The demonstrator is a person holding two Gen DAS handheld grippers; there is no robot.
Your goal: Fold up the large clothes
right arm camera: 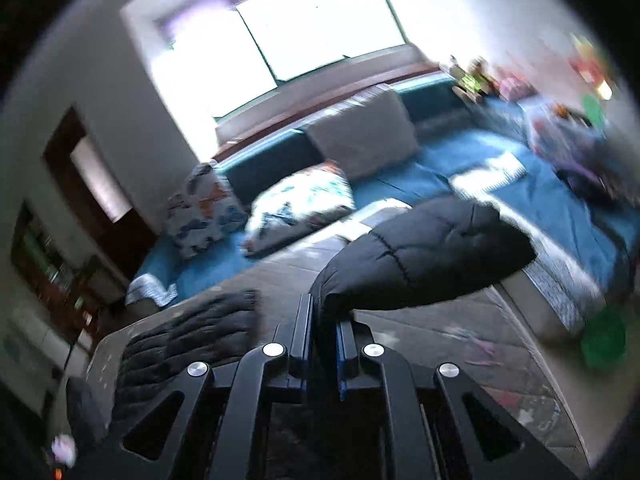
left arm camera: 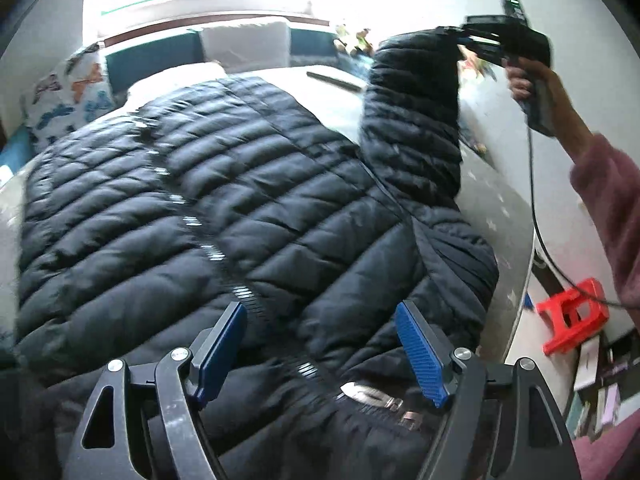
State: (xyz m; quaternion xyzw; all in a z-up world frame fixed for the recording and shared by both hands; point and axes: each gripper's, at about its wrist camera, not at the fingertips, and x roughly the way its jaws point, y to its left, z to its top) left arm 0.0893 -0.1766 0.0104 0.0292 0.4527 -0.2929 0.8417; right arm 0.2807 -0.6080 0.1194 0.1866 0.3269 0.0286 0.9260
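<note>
Stool (left arm camera: 572, 320) beside bed (left arm camera: 500, 208), pillows (right arm camera: 300, 208) beyond jacket (left arm camera: 224, 208)

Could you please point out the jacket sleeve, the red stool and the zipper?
sleeve (left arm camera: 412, 120): left wrist view, middle of the lifted sleeve.
stool (left arm camera: 572, 314): left wrist view, its top.
zipper (left arm camera: 200, 232): left wrist view, midway along the jacket front.

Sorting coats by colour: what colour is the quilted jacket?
Black, perhaps very dark navy; the jacket shows best in the left wrist view.
</note>
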